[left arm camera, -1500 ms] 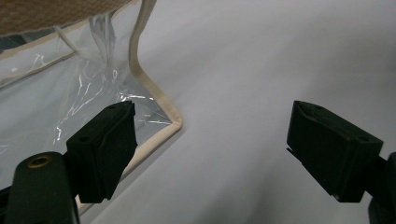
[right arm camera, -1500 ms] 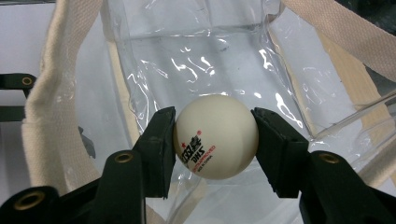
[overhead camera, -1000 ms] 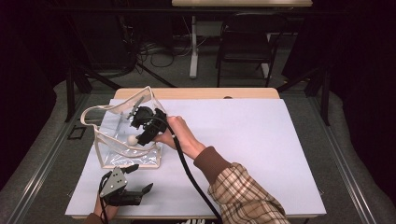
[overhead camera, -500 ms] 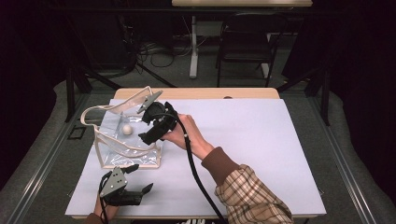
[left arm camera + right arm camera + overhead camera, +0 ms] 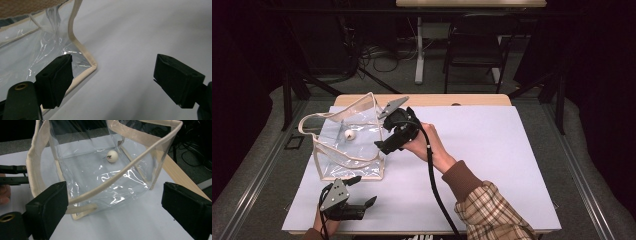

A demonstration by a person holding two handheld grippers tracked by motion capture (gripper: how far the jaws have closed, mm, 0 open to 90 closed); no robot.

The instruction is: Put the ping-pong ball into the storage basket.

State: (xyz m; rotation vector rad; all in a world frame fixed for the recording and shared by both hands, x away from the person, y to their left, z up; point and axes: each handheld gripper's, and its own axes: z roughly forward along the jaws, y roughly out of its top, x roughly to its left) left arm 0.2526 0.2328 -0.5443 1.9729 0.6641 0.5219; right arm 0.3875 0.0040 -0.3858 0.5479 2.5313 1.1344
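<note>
A clear plastic bag (image 5: 343, 150) with cream trim stands upright on the white sheet at the left. A small white ball (image 5: 348, 134) lies on its bottom, also clear in the right gripper view (image 5: 112, 156). My right gripper (image 5: 382, 146) hangs just outside the bag's right rim, tilted down toward it. Its jaws have just been opening and stand open with nothing between them (image 5: 115, 187). My left gripper (image 5: 364, 190) rests low near the table's front edge, just in front of the bag's near corner (image 5: 85, 60). It is open (image 5: 113, 62) and empty.
The white sheet (image 5: 492, 150) covers the table, with broad free room to the right of the bag. A wooden table edge (image 5: 462, 100) runs along the back. Beyond it stand a dark chair (image 5: 474, 50), a desk leg and floor cables.
My right gripper has drawn back to the right out of the bag and opened its jaws. The ball it was holding now lies on the bag's bottom. The left gripper has kept still.
</note>
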